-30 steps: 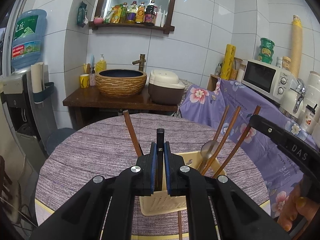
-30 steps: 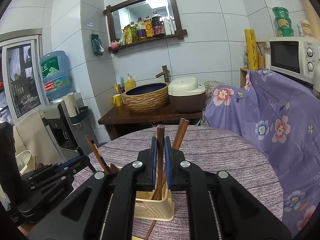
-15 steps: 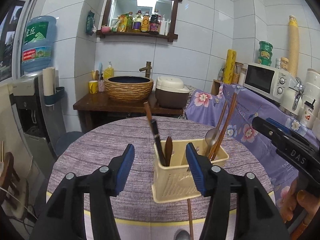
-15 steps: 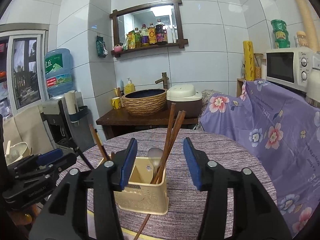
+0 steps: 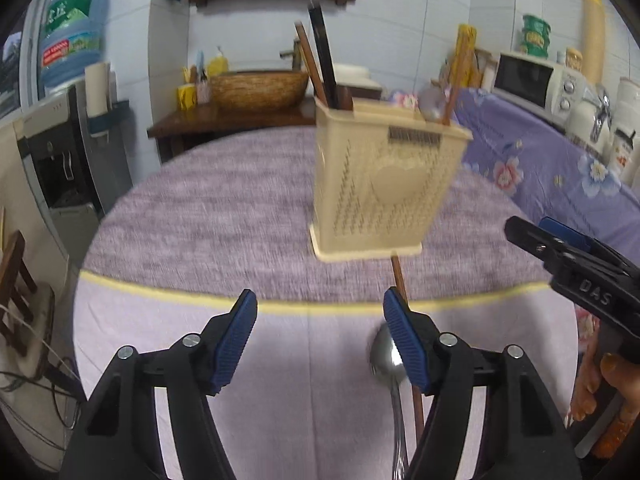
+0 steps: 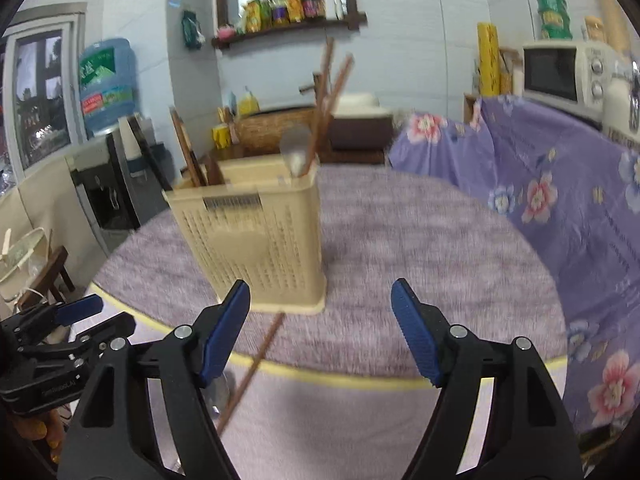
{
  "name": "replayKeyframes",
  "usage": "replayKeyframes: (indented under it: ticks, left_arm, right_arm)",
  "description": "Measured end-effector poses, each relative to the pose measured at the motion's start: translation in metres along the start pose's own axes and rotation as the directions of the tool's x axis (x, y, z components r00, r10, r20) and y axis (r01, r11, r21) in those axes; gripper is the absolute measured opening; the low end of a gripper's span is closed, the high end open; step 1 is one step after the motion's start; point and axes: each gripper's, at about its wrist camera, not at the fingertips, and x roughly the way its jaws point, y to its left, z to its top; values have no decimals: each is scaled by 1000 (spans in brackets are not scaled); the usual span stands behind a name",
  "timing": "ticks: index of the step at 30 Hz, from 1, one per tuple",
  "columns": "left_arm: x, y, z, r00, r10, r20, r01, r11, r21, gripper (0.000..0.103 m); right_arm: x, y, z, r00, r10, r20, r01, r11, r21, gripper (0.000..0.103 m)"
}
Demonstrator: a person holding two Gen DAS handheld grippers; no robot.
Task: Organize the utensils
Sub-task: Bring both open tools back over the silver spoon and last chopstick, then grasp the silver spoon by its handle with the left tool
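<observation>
So both jaws hang released, since 1 chopstick and 1 spoon lie near the holder, unsorted.

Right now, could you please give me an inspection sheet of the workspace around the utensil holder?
Surface: round table under a purple woven cloth with a yellow border.
Job's things: cream perforated plastic utensil holder standing upright, holding brown wooden chopsticks, a dark chopstick and a metal spoon; one loose brown chopstick and a loose steel spoon lie on the cloth in front of it.
Clutter: nothing seen.
Grippers: left gripper and right gripper both open, empty, short of the holder.
Cables: thin wires by a wooden chair at left.
Surroundings: white microwave, blue water jug, woven basin.
</observation>
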Motion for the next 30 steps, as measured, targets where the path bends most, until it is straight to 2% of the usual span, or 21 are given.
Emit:
replayKeyframes:
  ticks: [2,7,13,17,20,24,26,30]
  left_arm:
    - [6,-3,-16,998,-29,-55,28,1000,-3,55]
    - [13,-9,-40,990,-61,-127,59,998,-19,44]
    - [17,-29,-51,982,-91,-166,96,995,23,36]
    - [19,-39,-59,977,-91,-194,102,994,50,29]
    - [24,-43,-62,976,-65,-209,83,994,75,21]
    - [25,-44,-62,977,-49,-210,67,994,81,19]
    - [26,-44,-62,978,-31,-205,52,994,93,10]
    - [30,-29,-56,980,-13,-200,28,997,75,8]
  right_arm:
    - [5,-1,-17,999,-27,-33,27,1000,-7,73]
    - [6,-6,-48,995,-54,-84,54,999,-3,73]
    - [2,-6,-54,995,-42,-89,43,999,6,73]
    - [1,-5,-54,996,-39,-86,40,999,4,79]
    - [1,-5,-53,995,-38,-90,39,999,6,79]
    - [1,-4,-53,995,-39,-92,40,999,7,79]
    - [3,-3,-53,994,-41,-100,42,999,5,79]
    - [8,-1,-53,992,-27,-125,28,1000,4,79]
